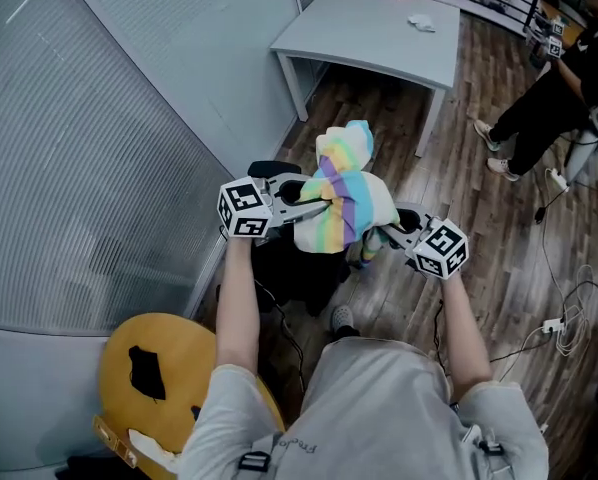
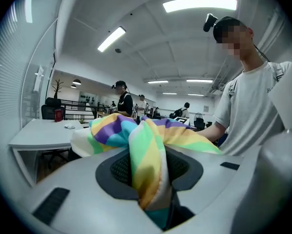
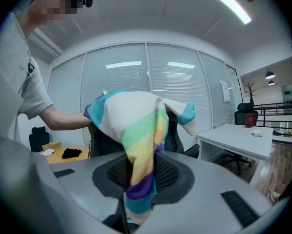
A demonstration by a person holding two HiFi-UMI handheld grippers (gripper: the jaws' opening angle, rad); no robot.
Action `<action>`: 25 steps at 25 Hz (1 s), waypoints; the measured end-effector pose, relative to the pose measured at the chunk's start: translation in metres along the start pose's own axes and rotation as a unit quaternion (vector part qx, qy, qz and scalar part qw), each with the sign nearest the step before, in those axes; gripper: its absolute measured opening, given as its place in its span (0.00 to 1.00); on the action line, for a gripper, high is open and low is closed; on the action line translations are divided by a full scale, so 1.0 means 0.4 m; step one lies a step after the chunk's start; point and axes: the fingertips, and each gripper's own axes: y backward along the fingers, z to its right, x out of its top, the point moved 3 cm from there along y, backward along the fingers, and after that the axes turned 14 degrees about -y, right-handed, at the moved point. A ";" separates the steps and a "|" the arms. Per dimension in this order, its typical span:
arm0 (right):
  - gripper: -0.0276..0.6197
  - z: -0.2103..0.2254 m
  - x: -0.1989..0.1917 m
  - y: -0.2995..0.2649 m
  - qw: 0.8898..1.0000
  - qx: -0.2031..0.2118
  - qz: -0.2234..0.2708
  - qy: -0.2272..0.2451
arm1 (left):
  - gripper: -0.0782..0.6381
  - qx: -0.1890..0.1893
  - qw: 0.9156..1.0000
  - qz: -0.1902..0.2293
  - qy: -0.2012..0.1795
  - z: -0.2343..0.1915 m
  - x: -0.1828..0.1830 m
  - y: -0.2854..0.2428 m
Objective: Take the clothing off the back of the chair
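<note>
A rainbow-striped garment [image 1: 344,198] hangs bunched between my two grippers, over a black office chair [image 1: 294,268]. My left gripper [image 1: 314,206] is shut on one side of it. In the left gripper view a fold of the striped garment [image 2: 148,169] is pinched between the jaws. My right gripper [image 1: 381,234] is shut on the other side. In the right gripper view the garment [image 3: 138,145] drapes down into the jaws, with the chair back [image 3: 100,140] dark behind it. Whether the cloth still touches the chair back I cannot tell.
A white table [image 1: 379,33] stands beyond the chair. A round wooden table [image 1: 169,353] with a black item is at the lower left. A glass partition with blinds [image 1: 89,158] runs along the left. A person [image 1: 564,78] stands at the upper right; cables [image 1: 569,318] lie on the floor.
</note>
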 end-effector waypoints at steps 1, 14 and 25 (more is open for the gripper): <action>0.19 -0.002 0.009 0.006 1.000 -0.003 0.007 0.000 | 0.31 0.002 1.000 0.001 -0.004 -0.001 0.012 -0.003; 0.19 -0.021 0.091 0.094 0.995 -0.039 0.083 -0.026 | 0.30 0.038 0.998 0.015 -0.057 0.010 0.159 -0.039; 0.19 -0.046 0.089 0.238 0.986 -0.069 0.139 -0.066 | 0.30 0.012 0.994 0.001 -0.105 0.089 0.272 -0.094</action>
